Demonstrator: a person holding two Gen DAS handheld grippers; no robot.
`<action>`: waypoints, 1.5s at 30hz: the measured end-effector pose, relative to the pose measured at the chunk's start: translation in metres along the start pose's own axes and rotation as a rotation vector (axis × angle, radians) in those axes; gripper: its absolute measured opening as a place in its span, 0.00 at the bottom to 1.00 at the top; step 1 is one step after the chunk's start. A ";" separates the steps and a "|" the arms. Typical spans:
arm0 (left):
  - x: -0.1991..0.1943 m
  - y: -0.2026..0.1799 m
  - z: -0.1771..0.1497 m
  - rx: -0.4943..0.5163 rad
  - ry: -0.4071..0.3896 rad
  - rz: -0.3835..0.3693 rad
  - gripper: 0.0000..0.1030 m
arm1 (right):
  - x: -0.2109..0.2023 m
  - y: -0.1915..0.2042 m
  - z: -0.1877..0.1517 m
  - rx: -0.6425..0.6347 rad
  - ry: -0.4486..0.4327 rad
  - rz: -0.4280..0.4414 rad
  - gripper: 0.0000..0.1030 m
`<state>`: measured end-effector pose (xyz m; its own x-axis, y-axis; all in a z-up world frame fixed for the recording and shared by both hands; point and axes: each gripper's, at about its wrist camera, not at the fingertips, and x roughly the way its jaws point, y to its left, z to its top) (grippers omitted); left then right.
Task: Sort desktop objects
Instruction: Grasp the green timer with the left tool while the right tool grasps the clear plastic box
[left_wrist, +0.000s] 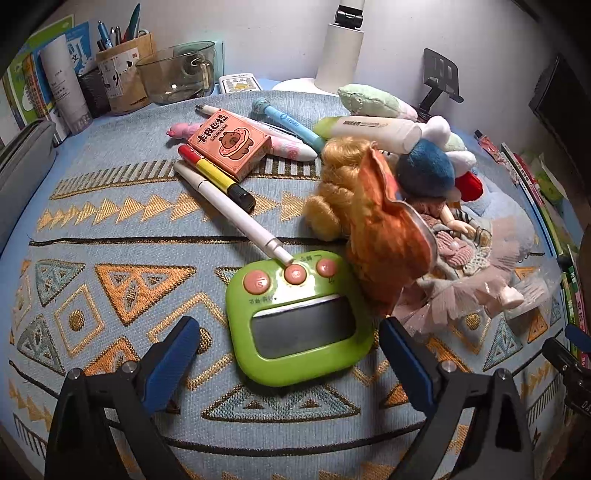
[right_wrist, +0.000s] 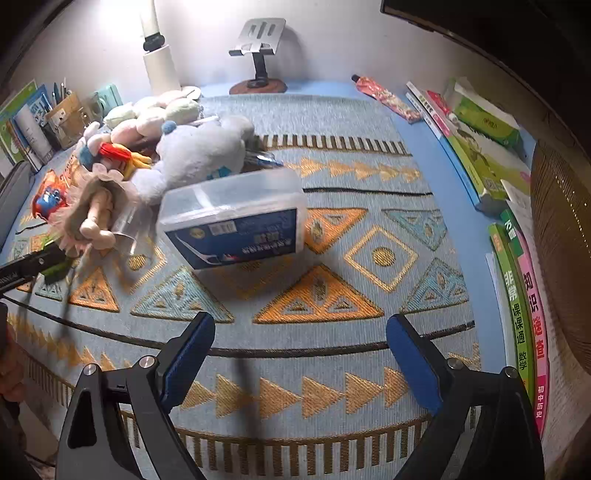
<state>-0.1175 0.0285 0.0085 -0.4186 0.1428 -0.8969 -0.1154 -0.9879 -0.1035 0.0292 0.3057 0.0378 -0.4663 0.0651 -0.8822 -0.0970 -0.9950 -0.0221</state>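
My left gripper (left_wrist: 288, 343) is open just above the patterned cloth, its blue pads on either side of a green timer (left_wrist: 295, 321) without touching it. A white pen (left_wrist: 229, 212) rests with its tip on the timer's top edge. Behind lie a red-yellow marker (left_wrist: 216, 177), a pink card box (left_wrist: 231, 144), more pens (left_wrist: 284, 122) and a pile of dolls and plush toys (left_wrist: 391, 206). My right gripper (right_wrist: 301, 350) is open over bare cloth, nothing between its fingers. Ahead of it a clear plastic box with a blue label (right_wrist: 232, 218) lies tilted against a white plush toy (right_wrist: 199, 155).
At the back left stand a pen holder (left_wrist: 123, 74), a glass cup (left_wrist: 177, 72) and books. A white lamp base (left_wrist: 340, 51) and a phone stand (right_wrist: 258, 48) are at the back wall. Books (right_wrist: 517, 288) line the right edge. The left gripper's body (right_wrist: 29, 266) shows at the far left.
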 end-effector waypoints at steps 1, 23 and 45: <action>0.005 0.005 0.003 0.000 -0.002 0.001 0.90 | -0.002 0.002 0.001 0.007 -0.006 0.003 0.91; -0.013 0.003 -0.030 0.101 -0.082 -0.046 0.75 | -0.006 0.032 -0.004 0.007 0.037 -0.009 0.91; -0.037 0.024 -0.070 0.167 -0.054 0.006 0.82 | 0.010 0.025 0.013 0.053 0.005 0.010 0.91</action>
<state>-0.0417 -0.0046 0.0086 -0.4672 0.1440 -0.8724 -0.2591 -0.9656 -0.0207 0.0106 0.2820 0.0342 -0.4632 0.0550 -0.8845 -0.1388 -0.9903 0.0111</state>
